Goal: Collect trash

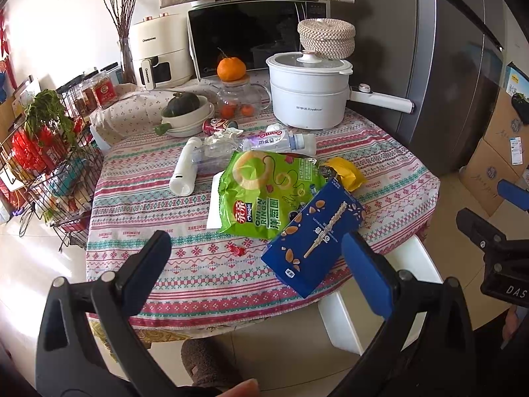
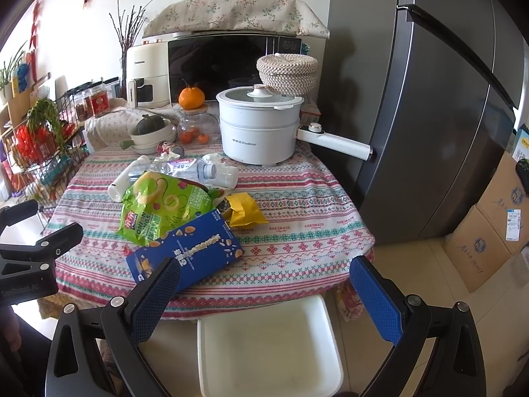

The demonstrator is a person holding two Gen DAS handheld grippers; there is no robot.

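The green snack bag (image 1: 264, 195) carries the words "ONION RINGS" and "Oishi", with Chinese characters beside them. It lies in the middle of the table (image 1: 165, 198), which has a striped cloth where the small word "HANDMADE" is repeated. A blue snack box (image 1: 314, 241) with pictures of almonds and a coated stick leans on the bag's near edge and reaches to the table's front edge; its small writing is too fine to read. A crumpled yellow wrapper (image 1: 344, 172) lies just beside the bag's right side. Behind the bag are a crushed clear plastic bottle (image 1: 277, 140) with a purple label in Chinese, a white bottle (image 1: 185, 168) on its side, and a red can (image 1: 216, 125). A small red candy wrapper (image 1: 235, 249) lies near the front.

Further back stand a white electric pot (image 1: 309, 94) marked "Royalstar", a cream air fryer (image 1: 158, 53) marked "CHANGHONG", a microwave (image 1: 254, 38) and an orange (image 1: 231, 68) on a glass jar.

The left tool (image 1: 258, 258) is spread wide over the table's front edge, holding nothing. The right tool (image 2: 264, 281) is also spread wide and empty, above a white stool (image 2: 267, 347) that stands against the table.
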